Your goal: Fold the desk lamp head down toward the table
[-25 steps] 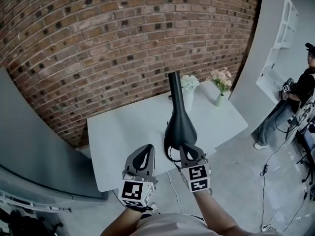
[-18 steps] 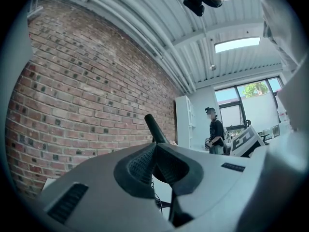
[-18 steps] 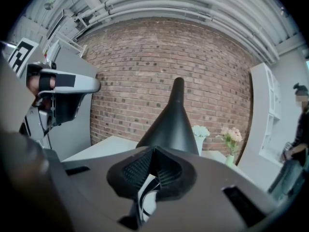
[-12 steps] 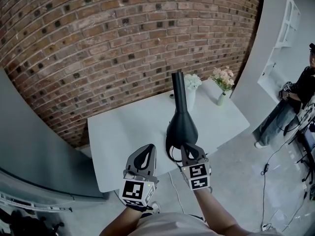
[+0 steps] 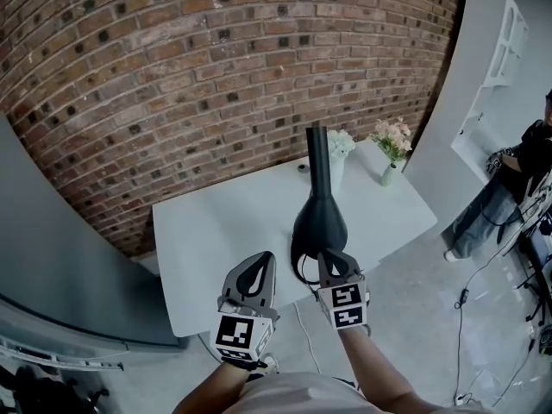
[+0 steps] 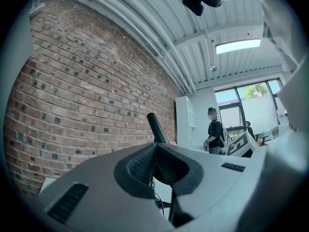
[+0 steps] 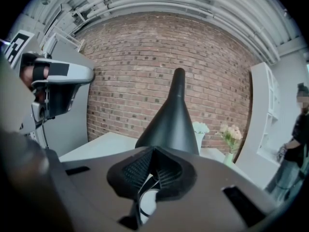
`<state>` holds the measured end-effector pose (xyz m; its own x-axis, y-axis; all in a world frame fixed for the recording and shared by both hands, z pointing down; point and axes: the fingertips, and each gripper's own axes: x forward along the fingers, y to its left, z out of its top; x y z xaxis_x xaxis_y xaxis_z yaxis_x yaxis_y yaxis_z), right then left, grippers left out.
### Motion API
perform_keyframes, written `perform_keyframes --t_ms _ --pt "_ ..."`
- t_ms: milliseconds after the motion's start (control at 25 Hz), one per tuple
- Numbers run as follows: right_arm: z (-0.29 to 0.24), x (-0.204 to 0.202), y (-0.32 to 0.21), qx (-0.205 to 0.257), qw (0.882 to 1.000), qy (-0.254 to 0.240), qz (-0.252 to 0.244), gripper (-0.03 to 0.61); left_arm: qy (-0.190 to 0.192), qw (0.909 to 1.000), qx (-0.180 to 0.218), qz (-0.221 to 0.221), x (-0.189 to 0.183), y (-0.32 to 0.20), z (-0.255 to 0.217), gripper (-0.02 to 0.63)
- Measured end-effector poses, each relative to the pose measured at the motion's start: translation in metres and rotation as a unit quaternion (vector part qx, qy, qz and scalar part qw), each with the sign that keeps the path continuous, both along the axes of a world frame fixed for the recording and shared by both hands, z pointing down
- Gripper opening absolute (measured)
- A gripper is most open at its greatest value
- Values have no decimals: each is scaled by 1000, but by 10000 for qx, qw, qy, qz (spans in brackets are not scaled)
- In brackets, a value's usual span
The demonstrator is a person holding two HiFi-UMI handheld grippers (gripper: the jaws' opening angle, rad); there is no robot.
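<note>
The black desk lamp stands at the table's near edge, its cone-shaped head (image 5: 317, 222) hanging low and its straight arm (image 5: 316, 158) rising behind. My right gripper (image 5: 331, 259) is shut on the near rim of the lamp head (image 7: 169, 124), which fills the right gripper view just past the right gripper (image 7: 153, 151). My left gripper (image 5: 256, 262) hovers left of the lamp, apart from it, shut on nothing. Over the closed left gripper (image 6: 155, 146), only the lamp arm (image 6: 157, 128) shows.
The white table (image 5: 216, 222) stands against a brick wall. At its far right are a white-flower vase (image 5: 336, 155) and a pink-flower vase (image 5: 388, 149). A grey cabinet (image 5: 52, 257) is at left, a white shelf (image 5: 483, 67) and a person (image 5: 522, 166) at right.
The lamp's arm has swung slightly to the right and the head has shifted with it. The right gripper stays shut on the head; the left gripper has barely moved.
</note>
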<state>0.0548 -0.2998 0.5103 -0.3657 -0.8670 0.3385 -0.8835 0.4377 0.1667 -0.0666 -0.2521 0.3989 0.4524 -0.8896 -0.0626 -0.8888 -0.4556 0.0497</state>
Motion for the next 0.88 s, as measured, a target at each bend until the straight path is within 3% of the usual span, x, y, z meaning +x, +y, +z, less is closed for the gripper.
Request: perform_keyframes --t_ms 520,880 --pt "-13 4 3 174 9998 -15 130 18 57 9999 -69 100 1 -4 10 9" --pt "-70 6 36 838 9941 -677 80 18 -3 9998 -105 192 2 -5 20 9"
